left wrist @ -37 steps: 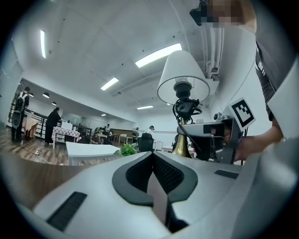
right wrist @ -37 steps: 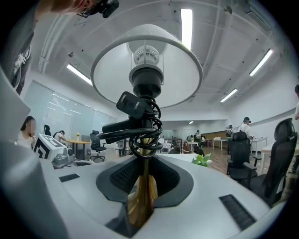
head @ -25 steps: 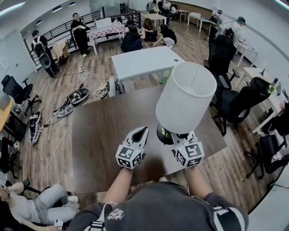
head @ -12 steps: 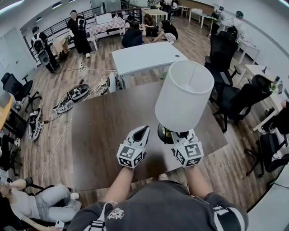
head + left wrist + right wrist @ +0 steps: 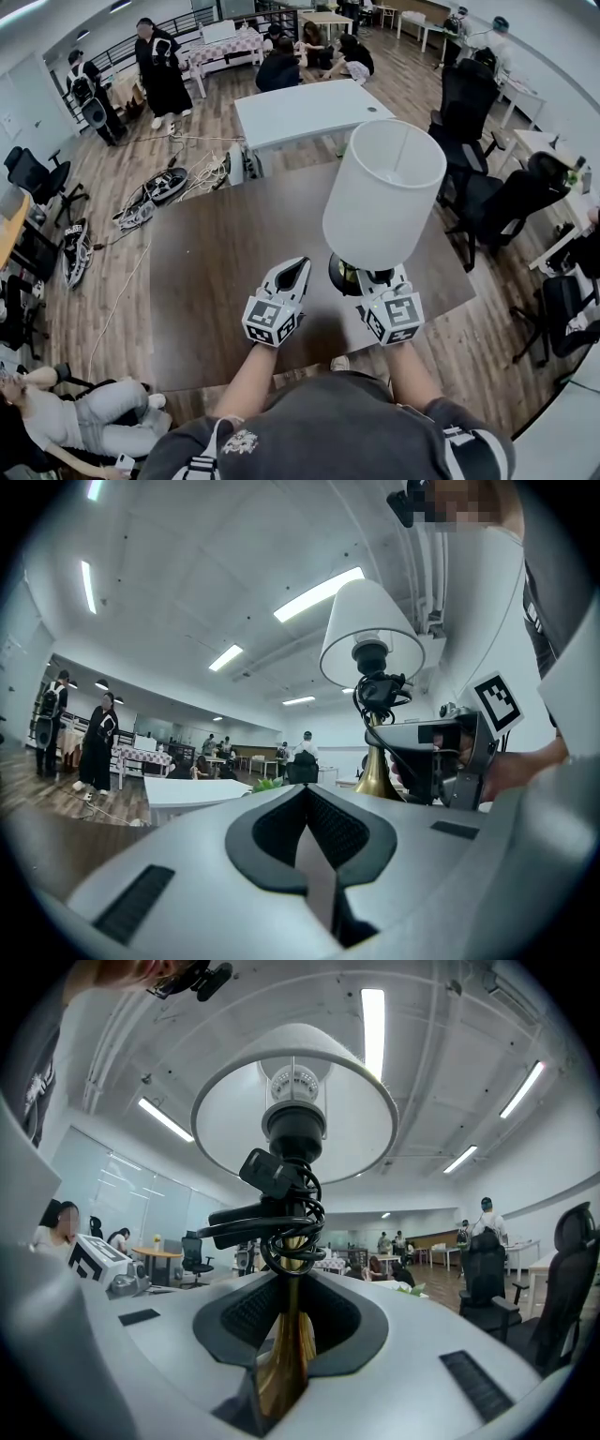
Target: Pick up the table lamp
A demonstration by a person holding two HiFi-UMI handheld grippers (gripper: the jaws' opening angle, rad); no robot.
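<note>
Currently the right gripper (image 5: pixel 284 1340) is level, its jaws partly closed and clamped on the slim brass stem (image 5: pixel 287 1358) of the white-shaded table lamp (image 5: pixel 384 192), low down near the dark round base (image 5: pixel 345 274). A black cord (image 5: pixel 281 1227) is coiled around the stem under the bulb socket. The lamp stands upright over the near right part of the dark brown desk (image 5: pixel 216 272); whether the base touches the desk cannot be told. The left gripper (image 5: pixel 295 270) is just beside it, jaws together, holding nothing.
</note>
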